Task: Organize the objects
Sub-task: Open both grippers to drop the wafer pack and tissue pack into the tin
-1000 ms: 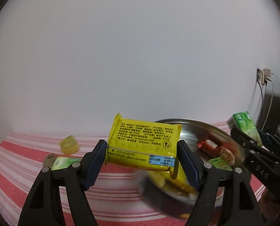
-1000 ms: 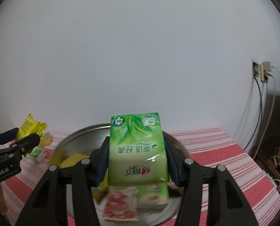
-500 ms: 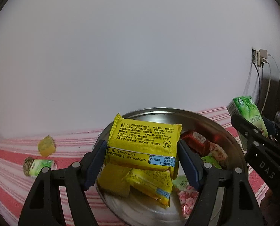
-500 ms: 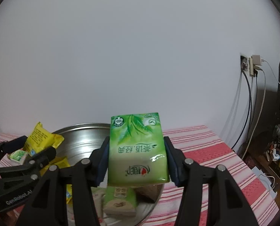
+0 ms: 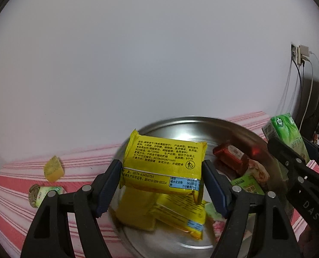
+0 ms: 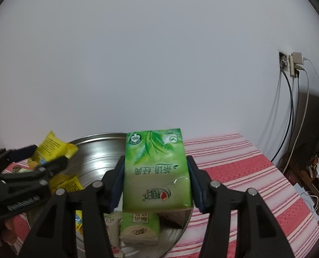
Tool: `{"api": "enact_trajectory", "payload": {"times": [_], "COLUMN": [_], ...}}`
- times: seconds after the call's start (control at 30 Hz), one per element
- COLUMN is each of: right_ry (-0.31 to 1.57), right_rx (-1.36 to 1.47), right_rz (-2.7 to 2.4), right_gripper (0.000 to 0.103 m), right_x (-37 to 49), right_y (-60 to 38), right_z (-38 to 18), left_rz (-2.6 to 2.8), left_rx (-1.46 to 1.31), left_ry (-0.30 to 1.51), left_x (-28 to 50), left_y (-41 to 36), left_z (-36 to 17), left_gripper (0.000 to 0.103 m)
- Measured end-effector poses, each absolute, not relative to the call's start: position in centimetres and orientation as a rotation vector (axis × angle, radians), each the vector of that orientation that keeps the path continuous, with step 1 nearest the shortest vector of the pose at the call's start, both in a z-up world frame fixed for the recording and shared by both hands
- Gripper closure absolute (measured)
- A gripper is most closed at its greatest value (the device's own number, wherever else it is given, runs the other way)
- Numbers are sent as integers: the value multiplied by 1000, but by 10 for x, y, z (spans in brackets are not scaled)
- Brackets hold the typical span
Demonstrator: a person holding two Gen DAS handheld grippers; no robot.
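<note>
Left wrist view first: the left claw (image 5: pixel 161 185) is clamped on a yellow biscuit packet (image 5: pixel 162 167), blue pads pressing both short ends, so the packet sits crosswise right between the fingers in the lower middle of the frame, printed back facing the camera. Directly behind and below it is the steel basin (image 5: pixel 193 124), which already has stuff in it: two more yellow packets (image 5: pixel 176 217) under the held one, a red wrapped snack (image 5: pixel 230 157) toward the right, a green carton (image 5: pixel 247 185) next to that, and a pink-patterned packet (image 5: pixel 219 225) near the bottom. Off to the left on the red-and-white striped desk (image 5: pixel 13 193) there's a small yellow wrapped piece (image 5: pixel 53 168) and a green-labelled little pack (image 5: pixel 45 195) just below it, both well outside the basin. On the right edge you can see the right claw (image 5: pixel 288 150) holding its green tissue pack (image 5: pixel 286 133).

Right wrist view: the right claw (image 6: pixel 156 179) grips the green tissue pack (image 6: pixel 156 169) by its long sides, pack standing upright dead centre between the fingers, label upside down. The basin (image 6: pixel 99 161) is behind and below it, lower left to centre, with a beige-green tissue pack (image 6: pixel 141 228) lying under the held one. The left claw (image 6: pixel 41 161) pokes in from the left edge with its yellow packet (image 6: pixel 52 148), over the basin's left rim. Striped desk (image 6: pixel 234 172) runs off to the right, wall socket and cables (image 6: pixel 288 66) at far right.
</note>
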State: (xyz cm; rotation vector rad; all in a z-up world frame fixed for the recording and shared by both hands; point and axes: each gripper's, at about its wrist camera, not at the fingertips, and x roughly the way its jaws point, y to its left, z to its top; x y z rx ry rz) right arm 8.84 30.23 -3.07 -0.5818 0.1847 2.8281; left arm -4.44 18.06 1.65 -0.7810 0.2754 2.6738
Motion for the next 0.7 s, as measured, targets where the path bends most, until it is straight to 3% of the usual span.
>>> {"api": "enact_trajectory", "payload": {"times": [0.23,0.3,0.33,0.37,0.57,0.7], "right_ry": [252,286,301,321,308,312], "right_rx": [-608,-608,-603,-587,-514,-439], "right_rz": [2829,2836,2840,2845,2866,2864], "right_gripper": [48,40,27,22,21,21], "right_x": [78,78,81,82,92,99], "right_y": [331,336,332,334,309,303], "right_z": [-33,-33,-34,-33,-30,-30], "left_rz": [2710,2726,2729,2737,2769,2769], "left_rx": [-820,-810,-801,-781,-711,-698], "left_ry": [348,372,384,400,409,301], "left_x": [-46,-46,-46,-43,-33,-39], "left_y": [203,205,206,206,186,155], "left_z": [5,4,4,5,16,18], "left_gripper": [22,19,16,16,16,16]}}
